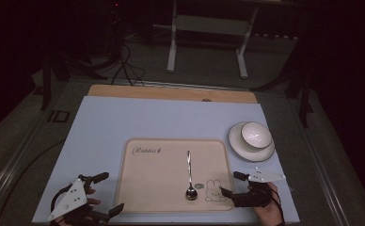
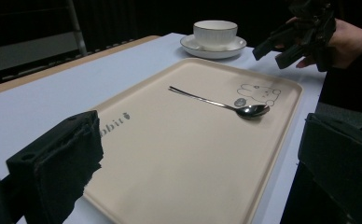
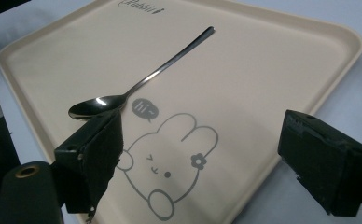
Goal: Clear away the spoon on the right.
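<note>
So far nothing is picked up: the spoon (image 3: 137, 86) lies flat on the tray (image 3: 309, 51), its bowl just ahead of the right gripper (image 3: 207, 163), whose jaws stand wide and empty. Likewise the left gripper (image 2: 198, 172) gapes wide at the tray's near corner. Print reads "Rabbit" and "hi~".

Dim room, grey floor (image 1: 209, 61), white-legged stand (image 1: 208, 28), black cables (image 1: 124, 66) behind table.

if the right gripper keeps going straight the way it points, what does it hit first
Most likely the spoon: the right gripper, jaws open, points across the tray over the rabbit print, spoon bowl by one jaw. Height above the tray is unclear.
</note>
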Demonstrator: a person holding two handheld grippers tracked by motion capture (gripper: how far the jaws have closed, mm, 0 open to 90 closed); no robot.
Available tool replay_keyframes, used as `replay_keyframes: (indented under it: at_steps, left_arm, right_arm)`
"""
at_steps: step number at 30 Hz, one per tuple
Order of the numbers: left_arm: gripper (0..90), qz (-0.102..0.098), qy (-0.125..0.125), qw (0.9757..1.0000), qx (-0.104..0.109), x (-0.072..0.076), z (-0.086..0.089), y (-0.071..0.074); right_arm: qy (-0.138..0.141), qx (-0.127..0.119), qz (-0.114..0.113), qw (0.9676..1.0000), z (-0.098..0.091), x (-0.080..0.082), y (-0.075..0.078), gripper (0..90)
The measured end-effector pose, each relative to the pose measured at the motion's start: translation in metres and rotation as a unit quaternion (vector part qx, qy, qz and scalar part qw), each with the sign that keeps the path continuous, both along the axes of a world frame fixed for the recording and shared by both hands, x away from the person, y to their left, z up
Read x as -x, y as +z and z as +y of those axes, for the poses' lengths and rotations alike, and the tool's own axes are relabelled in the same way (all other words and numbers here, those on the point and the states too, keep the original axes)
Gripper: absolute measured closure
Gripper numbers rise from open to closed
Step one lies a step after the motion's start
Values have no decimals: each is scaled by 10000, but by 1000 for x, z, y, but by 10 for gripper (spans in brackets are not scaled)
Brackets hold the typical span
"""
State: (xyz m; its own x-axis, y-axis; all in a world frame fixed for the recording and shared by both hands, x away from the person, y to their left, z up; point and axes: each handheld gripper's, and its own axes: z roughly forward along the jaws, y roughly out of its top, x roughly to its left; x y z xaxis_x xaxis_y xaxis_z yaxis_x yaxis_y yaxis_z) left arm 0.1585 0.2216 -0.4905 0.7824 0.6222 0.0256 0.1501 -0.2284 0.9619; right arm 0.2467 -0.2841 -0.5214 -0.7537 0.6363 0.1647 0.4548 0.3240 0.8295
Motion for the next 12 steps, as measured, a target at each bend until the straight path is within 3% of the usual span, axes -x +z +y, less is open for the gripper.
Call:
replay_keyframes:
  at_steps: [12]
  left_arm:
    - [0,-2,-2,10000,2,0,0,0]
  right_arm:
    - [-15,31,79,10000,1,-1,-3,136]
